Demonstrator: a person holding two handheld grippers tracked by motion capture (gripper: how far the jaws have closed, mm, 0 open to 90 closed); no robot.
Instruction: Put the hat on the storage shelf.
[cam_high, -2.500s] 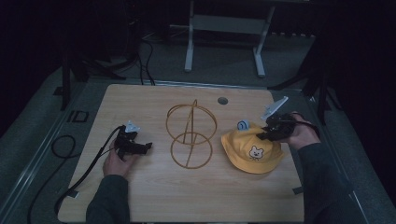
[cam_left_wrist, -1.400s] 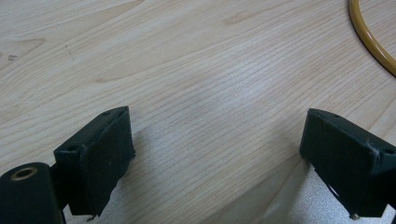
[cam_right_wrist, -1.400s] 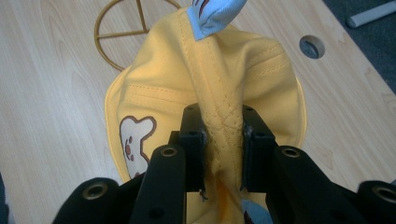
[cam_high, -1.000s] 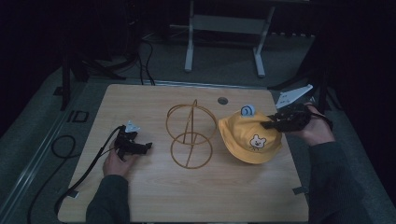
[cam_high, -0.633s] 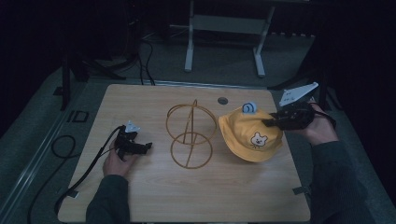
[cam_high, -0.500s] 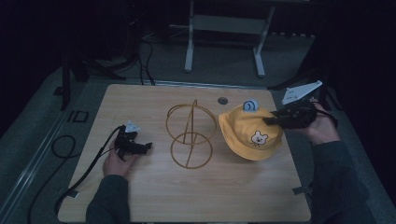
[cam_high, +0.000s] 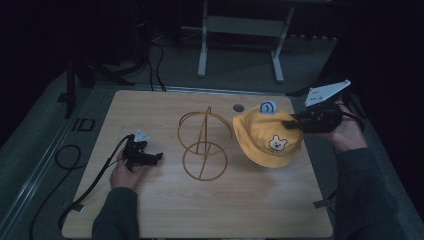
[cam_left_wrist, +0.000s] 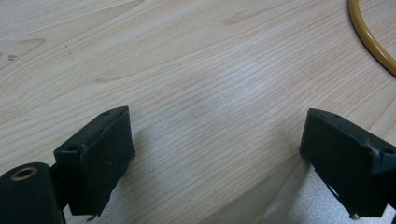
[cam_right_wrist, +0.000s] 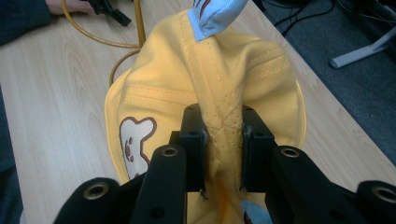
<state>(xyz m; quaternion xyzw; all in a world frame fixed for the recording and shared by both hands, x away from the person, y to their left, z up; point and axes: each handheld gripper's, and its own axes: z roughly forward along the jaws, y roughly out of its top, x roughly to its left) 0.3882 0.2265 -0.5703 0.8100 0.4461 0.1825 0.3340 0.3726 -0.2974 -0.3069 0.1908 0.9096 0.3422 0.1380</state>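
Observation:
A yellow bucket hat (cam_high: 267, 137) with a bear patch hangs tilted over the table's right side, a pale blue tab (cam_high: 268, 106) at its top edge. My right gripper (cam_high: 295, 122) is shut on a fold of the hat (cam_right_wrist: 223, 135), which bunches between its jaws. A gold wire stand (cam_high: 204, 145) made of rings stands at the table's middle, left of the hat. My left gripper (cam_high: 156, 158) rests on the wood at the left, open, with bare tabletop between its fingers (cam_left_wrist: 95, 156). A curve of the gold stand (cam_left_wrist: 371, 39) lies ahead of it.
The wooden table (cam_high: 165, 210) has a dark grommet (cam_high: 238, 107) near its far edge. A cable (cam_high: 95, 180) trails from the left gripper off the left side. A grey metal frame (cam_high: 240, 30) stands on the floor beyond the table.
My right gripper has lifted the hat off the table and carried it up and slightly right, tilting it. The left gripper has stayed still.

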